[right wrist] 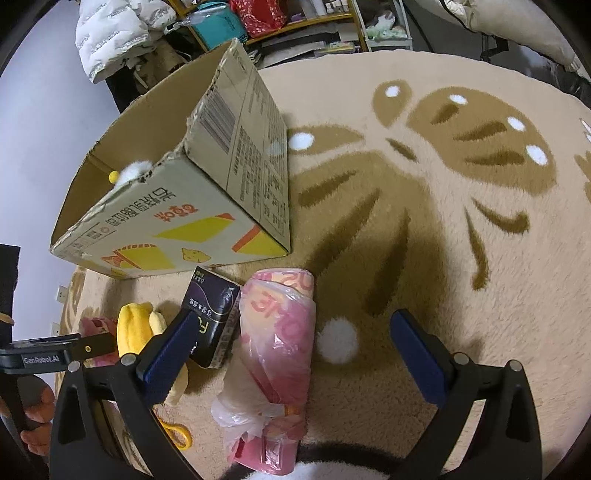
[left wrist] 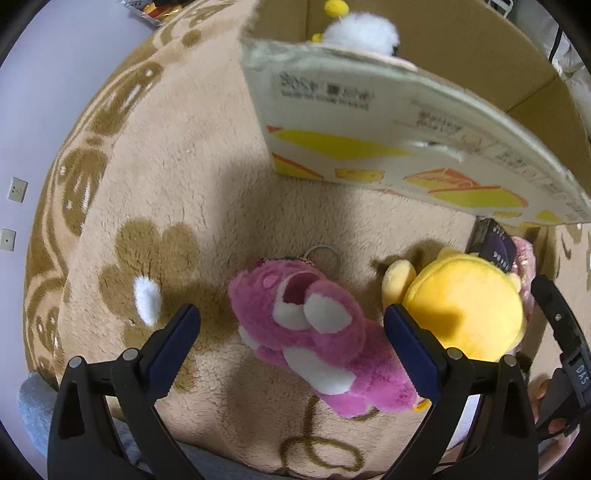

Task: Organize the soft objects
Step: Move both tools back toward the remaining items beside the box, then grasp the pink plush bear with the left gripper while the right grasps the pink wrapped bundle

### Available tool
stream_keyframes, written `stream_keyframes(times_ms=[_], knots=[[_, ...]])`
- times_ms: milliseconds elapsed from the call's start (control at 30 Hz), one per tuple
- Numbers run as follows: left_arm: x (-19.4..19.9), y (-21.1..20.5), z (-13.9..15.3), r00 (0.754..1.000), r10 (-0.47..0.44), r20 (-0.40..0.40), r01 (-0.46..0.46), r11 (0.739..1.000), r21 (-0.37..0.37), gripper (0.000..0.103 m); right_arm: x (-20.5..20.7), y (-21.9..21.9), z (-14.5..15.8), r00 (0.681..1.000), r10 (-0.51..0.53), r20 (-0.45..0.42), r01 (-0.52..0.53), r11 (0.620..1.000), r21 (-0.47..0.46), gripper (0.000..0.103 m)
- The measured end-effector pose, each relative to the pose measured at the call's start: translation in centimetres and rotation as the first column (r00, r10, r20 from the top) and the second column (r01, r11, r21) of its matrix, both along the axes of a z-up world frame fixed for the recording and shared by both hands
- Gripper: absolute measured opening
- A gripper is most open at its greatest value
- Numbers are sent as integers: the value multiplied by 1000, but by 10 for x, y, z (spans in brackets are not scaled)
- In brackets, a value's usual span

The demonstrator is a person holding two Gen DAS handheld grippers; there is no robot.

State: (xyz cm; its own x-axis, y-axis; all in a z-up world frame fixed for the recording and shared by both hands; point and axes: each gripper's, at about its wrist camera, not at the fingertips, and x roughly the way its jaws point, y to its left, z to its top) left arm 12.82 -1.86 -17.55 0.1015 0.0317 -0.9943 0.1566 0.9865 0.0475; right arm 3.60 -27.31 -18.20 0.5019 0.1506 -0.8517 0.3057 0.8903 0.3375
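Covering the floor is a shaggy beige rug (right wrist: 424, 258) with big brown leaf and flower shapes and small white tufts — it fills both views. On it stands an open cardboard box (right wrist: 192, 221) printed with yellow blocks, and a white plush toy (left wrist: 364, 31) with yellow bits sits inside. In front of the box lie a pink bear (left wrist: 314, 332) on its back, a yellow plush (left wrist: 461, 302) just beside it, a dark purple carton (right wrist: 212, 317), and a pink roll wrapped in plastic (right wrist: 277, 350). The left gripper (left wrist: 291, 332) hangs over the pink bear with its jaws spread wide, holding nothing. The right gripper (right wrist: 291, 354) is likewise spread, above the pink roll. Beyond the rug stand cluttered shelves (right wrist: 314, 22) and a white puffer jacket (right wrist: 118, 33); a pale wall with sockets (left wrist: 16, 190) runs along one side.
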Motion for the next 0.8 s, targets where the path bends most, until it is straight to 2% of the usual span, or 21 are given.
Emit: stream_keyframes(times_ms=[67, 133, 567, 733, 800], knots=[[-1, -5, -2, 1000, -23, 5, 23, 1000, 15, 99, 1, 1, -1, 1000, 5, -3, -5, 1000, 4, 102], [-1, -10, -5, 999, -45, 0, 45, 999, 19, 99, 2, 3, -4, 1000, 16, -10, -15, 1000, 18, 92], [0, -4, -35, 999, -36, -40, 36, 999, 7, 99, 8, 14, -11, 998, 35, -44, -34, 999, 19, 86], [-1, -10, -45, 997, -25, -68, 22, 999, -34, 86, 7, 14, -11, 998, 37, -50, -36, 999, 10, 80], [-2, -11, -47, 997, -19, -77, 16, 999, -38, 86, 6, 13, -11, 998, 29, -51, -29, 999, 17, 78]])
